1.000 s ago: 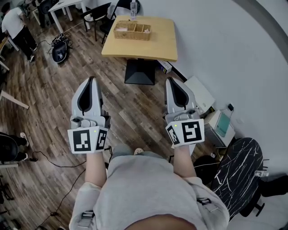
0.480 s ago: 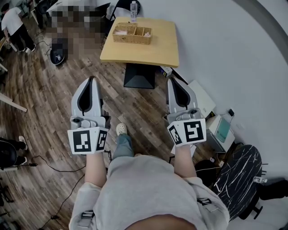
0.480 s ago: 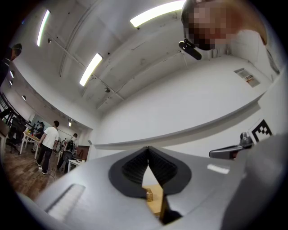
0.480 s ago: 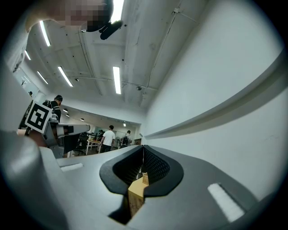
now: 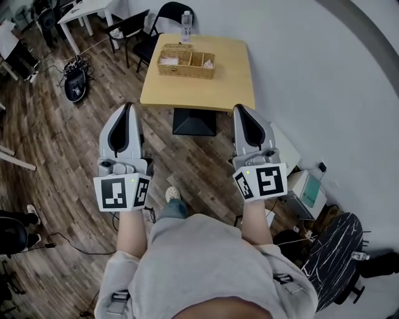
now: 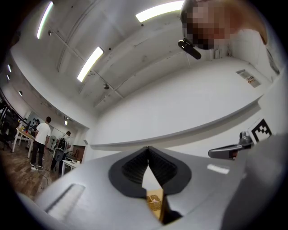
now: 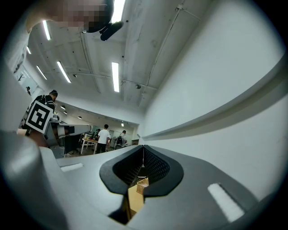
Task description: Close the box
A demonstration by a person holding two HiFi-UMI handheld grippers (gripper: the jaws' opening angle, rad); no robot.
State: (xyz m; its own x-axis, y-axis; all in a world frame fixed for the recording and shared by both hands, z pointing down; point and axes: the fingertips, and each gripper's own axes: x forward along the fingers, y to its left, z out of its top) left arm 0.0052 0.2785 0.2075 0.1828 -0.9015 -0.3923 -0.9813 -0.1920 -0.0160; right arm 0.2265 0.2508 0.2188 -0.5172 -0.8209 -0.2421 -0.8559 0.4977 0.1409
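Office: white desk [image 5: 84, 9], black chair [image 5: 163, 17], ceiling strip lights [image 6: 90, 69]

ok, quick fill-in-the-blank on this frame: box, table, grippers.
The compartmented woven wicker box sits on a square light-wood ____.
The left gripper and right gripper both have their jaws ____.
The box is touched by ____ gripper.
Missing words: table; shut; neither.
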